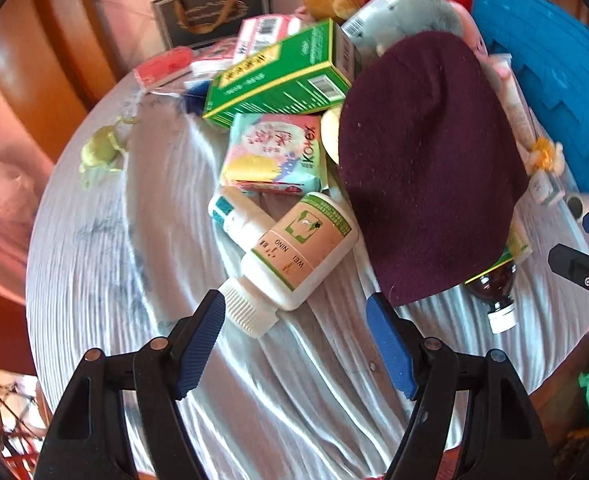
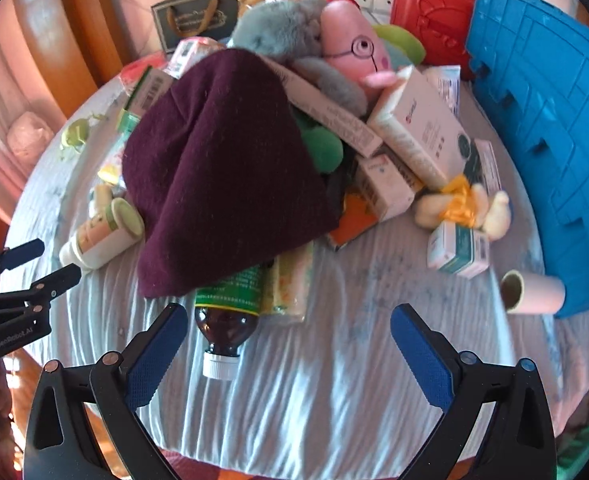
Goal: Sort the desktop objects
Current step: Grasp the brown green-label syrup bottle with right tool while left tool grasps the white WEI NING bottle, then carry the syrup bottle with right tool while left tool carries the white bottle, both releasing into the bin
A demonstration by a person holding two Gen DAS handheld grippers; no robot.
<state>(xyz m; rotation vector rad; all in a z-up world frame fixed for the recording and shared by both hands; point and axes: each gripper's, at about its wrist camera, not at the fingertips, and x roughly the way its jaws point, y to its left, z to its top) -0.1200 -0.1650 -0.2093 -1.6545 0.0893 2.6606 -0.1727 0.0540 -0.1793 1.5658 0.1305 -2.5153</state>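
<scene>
Pale striped cloth [image 2: 334, 392] covers the round cluttered table [image 1: 554, 396].

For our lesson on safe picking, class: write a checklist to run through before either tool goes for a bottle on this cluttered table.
1. Left tool open, empty: ok.
2. Right tool open, empty: ok.
3. White plastic bottle with ribbed cap lying uncovered: ok.
4. Brown glass bottle free of the maroon knitted hat: not ok, hat overlaps its body.
5. Both caps screwed tight: cannot tell.
</scene>
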